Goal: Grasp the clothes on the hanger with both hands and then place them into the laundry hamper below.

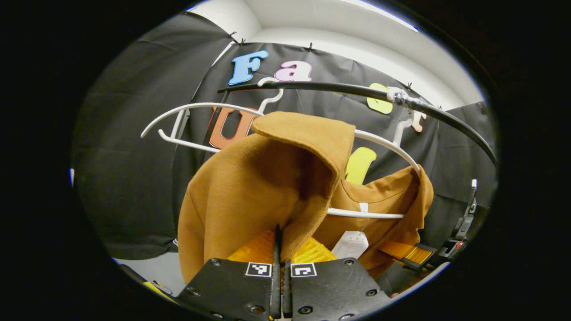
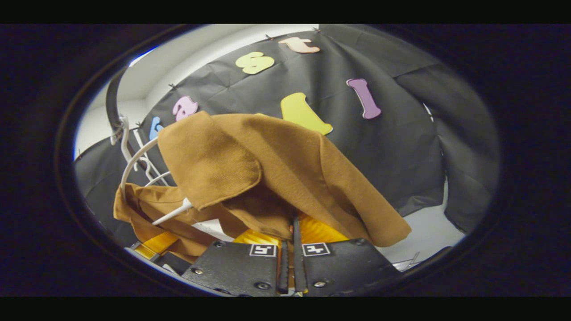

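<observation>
In the left gripper view, the left gripper (image 1: 280,249) has its fingers drawn almost together, and a fold of the brown garment (image 1: 250,187) comes down into the narrow slit between them; both fingers appear to press on the cloth. Directly above the fingers the garment rises in a broad drape, its collar or flap folded over at the top. Up and to the right of the fingers, the rest of the garment hangs over the white hanger (image 1: 383,142), whose lower bar crosses behind the cloth. A white tag (image 1: 350,244) dangles just right of the fingers, near the fabric. A second white hanger (image 1: 187,125) sits up and to the left, bare. Both hooks hang on a dark rail (image 1: 357,91) arching above. Far right of the fingers, the other gripper (image 1: 415,254) shows low down, touching the garment's hem.

In the right gripper view, the right gripper (image 2: 290,247) likewise has its fingers narrowed to a slit, with the garment's edge (image 2: 267,178) tucked between them and seemingly pinched. The cloth spreads up and to both sides of the fingers, a flap folded down on the left. Left of the fingers, the white hanger (image 2: 134,165) pokes from beneath the fabric, hooked on the rail (image 2: 111,102) above.
</observation>
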